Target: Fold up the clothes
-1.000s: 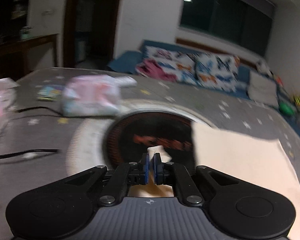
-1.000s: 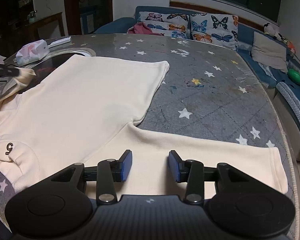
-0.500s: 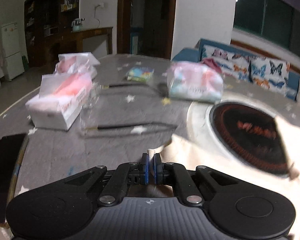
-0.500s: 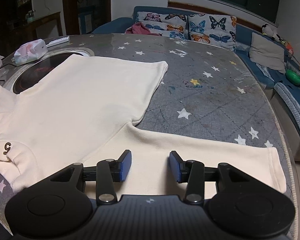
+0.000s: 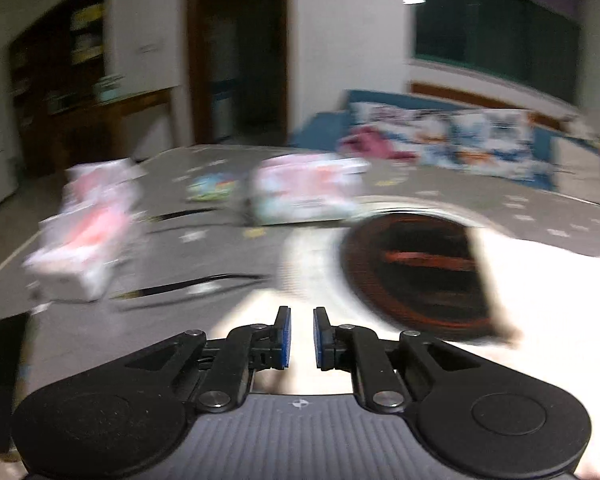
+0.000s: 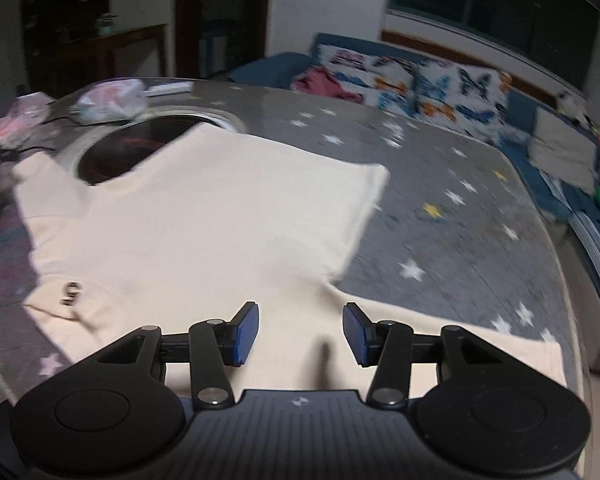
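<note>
Table (image 6: 440,216) grey, star-printed; sofa (image 6: 420,80) behind. Cream shirt (image 6: 204,216) flat. Left gripper (image 5: 299,338) jaws, clamped on cloth 0.5 s ago, now narrowly apart; right gripper (image 6: 300,334) jaws wide.

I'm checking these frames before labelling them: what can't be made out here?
- Left wrist view: motion blur smears the pink-and-white tissue packs; their print is unreadable.
- Right wrist view: the small dark logo on the cream sweatshirt is blurred.
- Right wrist view: the open right gripper hides the sweatshirt's near edge.
</note>
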The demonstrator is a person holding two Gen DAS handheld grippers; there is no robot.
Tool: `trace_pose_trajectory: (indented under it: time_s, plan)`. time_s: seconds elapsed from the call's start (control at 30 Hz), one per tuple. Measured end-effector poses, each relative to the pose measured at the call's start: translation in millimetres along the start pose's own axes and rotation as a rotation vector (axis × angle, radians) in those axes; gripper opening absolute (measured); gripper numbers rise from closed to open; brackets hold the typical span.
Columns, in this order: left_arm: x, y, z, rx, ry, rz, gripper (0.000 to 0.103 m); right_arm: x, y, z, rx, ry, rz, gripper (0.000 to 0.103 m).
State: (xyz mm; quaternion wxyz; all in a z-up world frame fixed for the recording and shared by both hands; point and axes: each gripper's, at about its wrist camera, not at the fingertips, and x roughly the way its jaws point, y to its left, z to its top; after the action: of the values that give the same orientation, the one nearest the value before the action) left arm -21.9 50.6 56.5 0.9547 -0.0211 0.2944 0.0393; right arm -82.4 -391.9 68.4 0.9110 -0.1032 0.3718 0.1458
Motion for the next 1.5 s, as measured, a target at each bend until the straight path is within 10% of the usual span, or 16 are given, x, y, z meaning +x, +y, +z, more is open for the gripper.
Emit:
trace_pose_trajectory:
  time_s: [0.33,0.8,1.1,1.5]
  plan:
    - [5,-74,-28,0.132,0.099,-0.316,0.012,9,51,10,-0.124,-0.014,0.139,0.045]
    - [-10,-60,-42,0.183,0.109,-0.271,0.014,5,76,-1,-0.206,0.010,0.194,0.041]
    - [-23,-114,-33,0.253,0.074,-0.413,0.015,10,87,-5,-0.239,0.011,0.212,0.039]
    - [-17,-183,-48,0.335,0.113,-0.552,0.021,-17,-7,-33,0.097,-0.010,0.044,0.040]
